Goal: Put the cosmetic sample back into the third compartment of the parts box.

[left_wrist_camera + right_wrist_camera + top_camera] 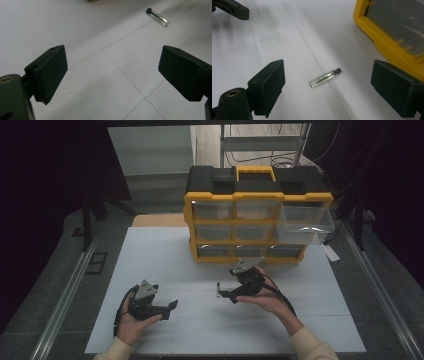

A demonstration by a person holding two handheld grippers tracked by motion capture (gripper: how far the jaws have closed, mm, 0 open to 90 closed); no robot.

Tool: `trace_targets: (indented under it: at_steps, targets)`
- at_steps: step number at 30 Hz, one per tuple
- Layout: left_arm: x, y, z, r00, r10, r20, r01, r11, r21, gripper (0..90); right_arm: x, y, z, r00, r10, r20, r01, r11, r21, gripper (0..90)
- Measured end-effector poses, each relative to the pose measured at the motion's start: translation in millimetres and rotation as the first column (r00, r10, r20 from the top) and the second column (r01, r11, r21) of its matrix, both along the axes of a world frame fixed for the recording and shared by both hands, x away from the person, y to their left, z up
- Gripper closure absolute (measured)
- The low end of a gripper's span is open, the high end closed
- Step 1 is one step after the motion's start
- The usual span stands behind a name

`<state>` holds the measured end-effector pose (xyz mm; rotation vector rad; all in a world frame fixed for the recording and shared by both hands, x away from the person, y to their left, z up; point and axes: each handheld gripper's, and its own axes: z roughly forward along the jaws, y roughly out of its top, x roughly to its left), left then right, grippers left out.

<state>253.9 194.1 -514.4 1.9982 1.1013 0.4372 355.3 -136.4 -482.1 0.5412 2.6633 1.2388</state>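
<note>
A small clear vial with a black cap (219,290) lies flat on the white table (165,255). In the right gripper view the vial (325,77) rests between and just ahead of my right gripper (327,91), whose jaws stand wide open around nothing. From above, the right gripper (227,287) points left at the vial. My left gripper (171,308) sits at the front left, open and holding nothing. In the left gripper view (112,75) the vial (157,17) lies far off at the upper right.
A yellow and black drawer organizer (257,215) stands at the back of the table, its top right clear drawer (305,222) pulled out. Its yellow frame (372,27) is close on the right gripper's right side. The left gripper's jaw (233,8) shows at the upper left.
</note>
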Motion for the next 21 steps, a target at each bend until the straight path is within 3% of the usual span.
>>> trace_targets:
  at_steps: [4,7,10,14,21]
  targets:
    - [0.4,1.5,0.4,1.0,0.005,0.001,-0.005,1.0,-0.005,9.3,2.0,3.4,-2.0,0.9998,0.014,-0.012,-0.014,0.9999,-0.01,11.8]
    - [0.5,2.7,0.4,1.0,0.006,-0.003,-0.006,0.9999,-0.011,9.3,6.6,10.2,-4.8,0.9987,0.044,-0.026,-0.046,0.9977,-0.05,10.8]
    - [0.8,1.9,-0.2,1.0,0.004,-0.007,-0.004,0.9999,-0.01,9.3,10.2,15.3,-6.2,0.9962,0.081,-0.031,-0.083,0.9955,-0.047,10.2]
    - [1.2,1.2,-0.9,0.9999,0.002,-0.01,-0.002,1.0,-0.008,9.3,12.6,23.0,-9.7,0.9925,0.121,-0.02,-0.122,0.9873,-0.102,10.0]
    - [0.8,0.7,-0.8,0.9999,-0.001,-0.01,0.001,1.0,-0.008,9.3,22.0,28.3,-22.1,0.9873,0.14,-0.075,-0.151,0.9744,-0.167,10.0]
